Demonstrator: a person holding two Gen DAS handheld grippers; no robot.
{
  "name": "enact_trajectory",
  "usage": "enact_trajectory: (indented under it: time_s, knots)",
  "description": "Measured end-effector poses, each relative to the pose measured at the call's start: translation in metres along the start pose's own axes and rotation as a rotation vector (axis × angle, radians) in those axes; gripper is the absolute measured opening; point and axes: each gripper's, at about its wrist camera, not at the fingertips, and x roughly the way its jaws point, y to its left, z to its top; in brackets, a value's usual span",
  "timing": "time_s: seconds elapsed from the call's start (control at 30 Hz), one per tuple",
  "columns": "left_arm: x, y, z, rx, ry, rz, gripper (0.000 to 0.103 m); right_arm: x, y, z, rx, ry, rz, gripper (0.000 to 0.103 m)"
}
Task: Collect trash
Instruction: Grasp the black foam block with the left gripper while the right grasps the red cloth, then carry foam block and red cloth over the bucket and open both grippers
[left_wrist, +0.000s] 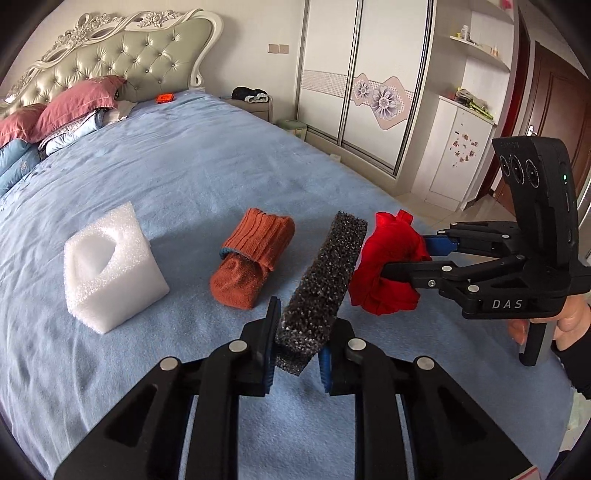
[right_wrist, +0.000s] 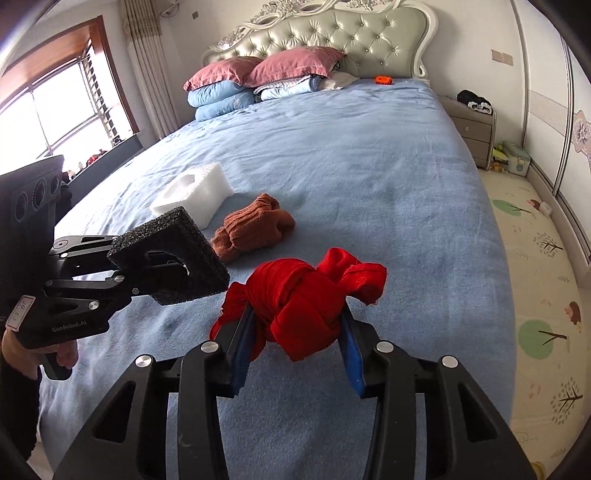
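Two tools clenched — left tool (left_wrist: 298, 334) on one black sponge (left_wrist: 321, 291), right tool (right_wrist: 295, 325) on one red cloth (right_wrist: 303, 295).

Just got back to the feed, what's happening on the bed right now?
A person works two handheld grippers over the bed. The left gripper is clamped on a black foam block; the right gripper has closed around a knotted red cloth. A white foam piece and orange socks lie untouched.
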Motion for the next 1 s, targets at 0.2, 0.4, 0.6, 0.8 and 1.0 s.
enact_trajectory:
  time_s: [0.2,0.4,0.6,0.8,1.0]
  knots:
    - [-0.032,-0.039,-0.007,0.005,-0.032,0.017,0.019,-0.059,0.004,-0.03,-0.052,-0.066,-0.057,0.041]
    - [-0.041,-0.104,-0.018,-0.013,-0.031,-0.076,0.019,-0.135,-0.023,-0.088,0.033,-0.123,-0.02,0.041]
    - [-0.019,-0.197,-0.02,-0.001,-0.022,-0.211,0.019,-0.216,-0.065,-0.147,0.085,-0.175,-0.158,0.041]
    - [0.021,-0.289,-0.007,0.019,0.045,-0.385,0.019,-0.276,-0.118,-0.212,0.184,-0.152,-0.354,0.041]
    - [0.075,-0.372,-0.009,0.081,0.183,-0.44,0.02,-0.294,-0.165,-0.267,0.292,-0.097,-0.468,0.042]
